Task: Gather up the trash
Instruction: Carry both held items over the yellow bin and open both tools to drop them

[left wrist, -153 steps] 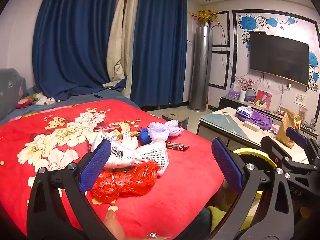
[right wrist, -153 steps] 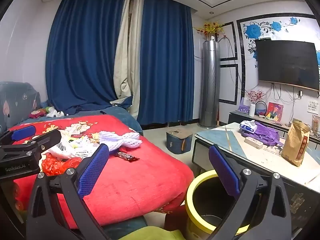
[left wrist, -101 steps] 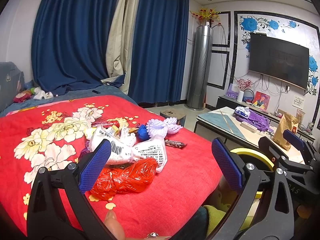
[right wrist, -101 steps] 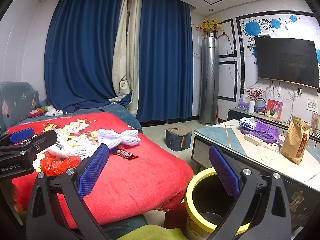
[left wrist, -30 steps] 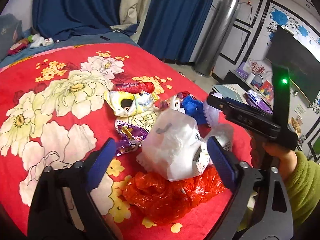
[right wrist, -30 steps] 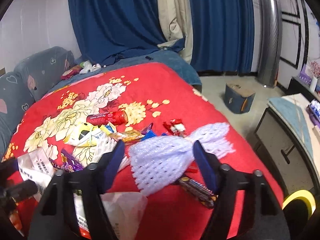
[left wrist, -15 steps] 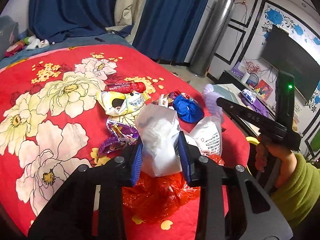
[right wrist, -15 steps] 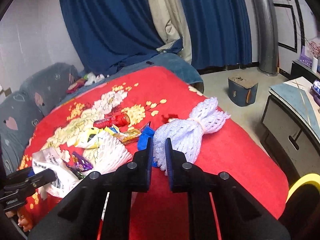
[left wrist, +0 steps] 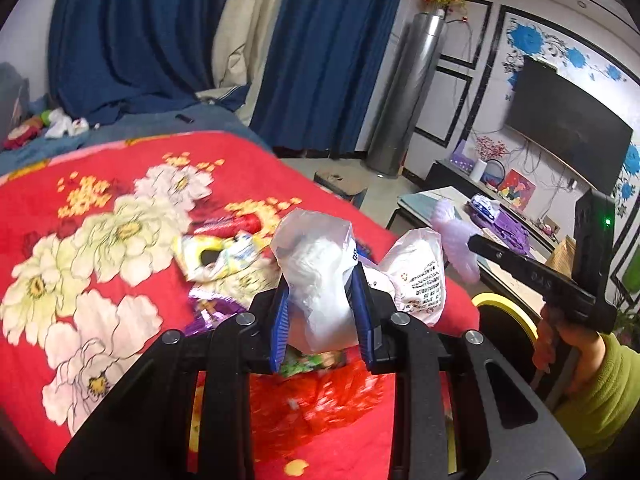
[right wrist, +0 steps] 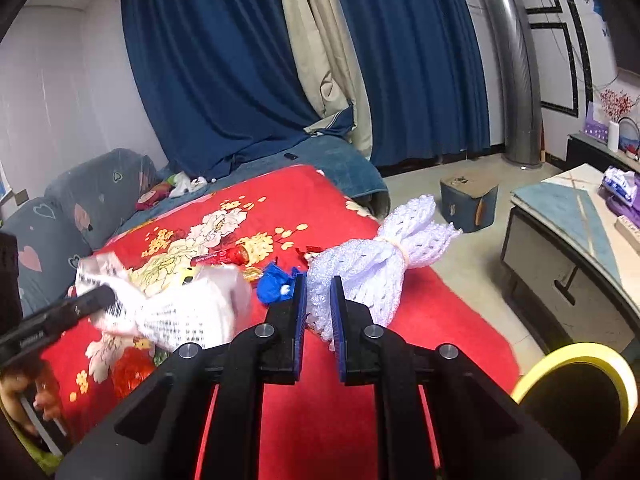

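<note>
Red flowered bedspread (left wrist: 120, 360) under scattered wrappers: at left, the left gripper (left wrist: 322, 312) has its fingers closing on a white plastic bag (left wrist: 320, 280), pinched and lifted just above the pile. At right, the right gripper (right wrist: 319, 312) is nearly closed on a white foam net (right wrist: 376, 264). The pick-up looks done; next, both must carry rightward past the bed edge, clear of the tabletop (right wrist: 568, 216), to the yellow-rimmed bin (right wrist: 580, 392).

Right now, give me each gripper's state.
Left gripper: closing, fingers gripping the white plastic bag.
Right gripper: shut on the white foam net.
</note>
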`<state>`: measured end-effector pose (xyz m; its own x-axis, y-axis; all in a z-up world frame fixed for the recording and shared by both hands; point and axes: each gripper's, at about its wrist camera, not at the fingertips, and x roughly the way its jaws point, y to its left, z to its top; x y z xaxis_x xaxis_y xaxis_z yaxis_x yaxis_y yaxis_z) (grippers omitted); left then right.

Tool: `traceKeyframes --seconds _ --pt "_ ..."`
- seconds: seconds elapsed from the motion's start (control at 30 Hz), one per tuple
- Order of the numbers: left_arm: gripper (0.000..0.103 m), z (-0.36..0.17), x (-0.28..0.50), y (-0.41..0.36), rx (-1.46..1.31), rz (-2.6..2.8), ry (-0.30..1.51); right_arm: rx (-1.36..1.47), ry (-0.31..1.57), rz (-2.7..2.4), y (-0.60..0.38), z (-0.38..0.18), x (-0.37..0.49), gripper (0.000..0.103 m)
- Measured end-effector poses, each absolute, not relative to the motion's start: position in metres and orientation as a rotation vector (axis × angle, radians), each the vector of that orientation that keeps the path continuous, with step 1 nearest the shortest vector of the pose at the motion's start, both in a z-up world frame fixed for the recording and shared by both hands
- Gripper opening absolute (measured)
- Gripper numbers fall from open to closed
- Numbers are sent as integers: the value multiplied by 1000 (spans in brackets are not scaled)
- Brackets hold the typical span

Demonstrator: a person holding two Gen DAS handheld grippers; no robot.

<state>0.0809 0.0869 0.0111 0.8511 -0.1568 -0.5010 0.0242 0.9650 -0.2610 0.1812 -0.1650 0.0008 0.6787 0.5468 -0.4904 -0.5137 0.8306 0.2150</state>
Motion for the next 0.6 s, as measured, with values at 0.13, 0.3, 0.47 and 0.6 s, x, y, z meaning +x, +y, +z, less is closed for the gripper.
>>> traceKeyframes --seconds 0.13,0.3,0.47,0.6 --pt "21 18 87 67 -220 -115 534 64 556 576 -187 7 171 12" --pt "21 23 96 40 -192 -142 533 67 542 545 -216 10 156 12" --pt "21 26 103 13 -156 -183 530 81 547 509 -244 8 142 12" --pt "21 25 108 -9 -135 -216 532 99 555 488 -262 7 132 12"
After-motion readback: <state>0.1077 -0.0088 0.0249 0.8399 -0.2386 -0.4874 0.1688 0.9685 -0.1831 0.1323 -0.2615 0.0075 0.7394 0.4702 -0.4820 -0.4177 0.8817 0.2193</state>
